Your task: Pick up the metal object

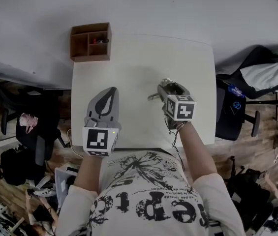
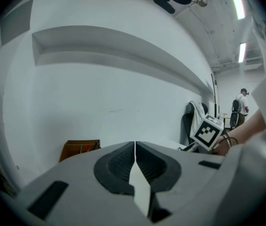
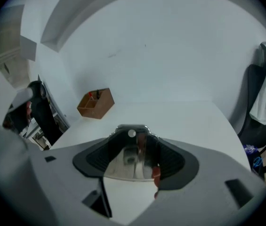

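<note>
Plainly over the table (image 1: 139,63), well short of the box (image 1: 90,42), the left gripper (image 1: 112,90) has its jaws pressed together on nothing, while the right gripper (image 1: 167,86) clamps the metal piece (image 3: 130,157), seemingly stiff, polished and slippery, best squeezed across its sides, long axis apparently along the jaws, holed end forward.

The metal object (image 3: 128,166), a shiny mirror-bright flat piece with a small round hole near its far end, is clamped between the right tool's (image 3: 132,136) jaws over the tabletop's (image 3: 180,112) near right part.
</note>
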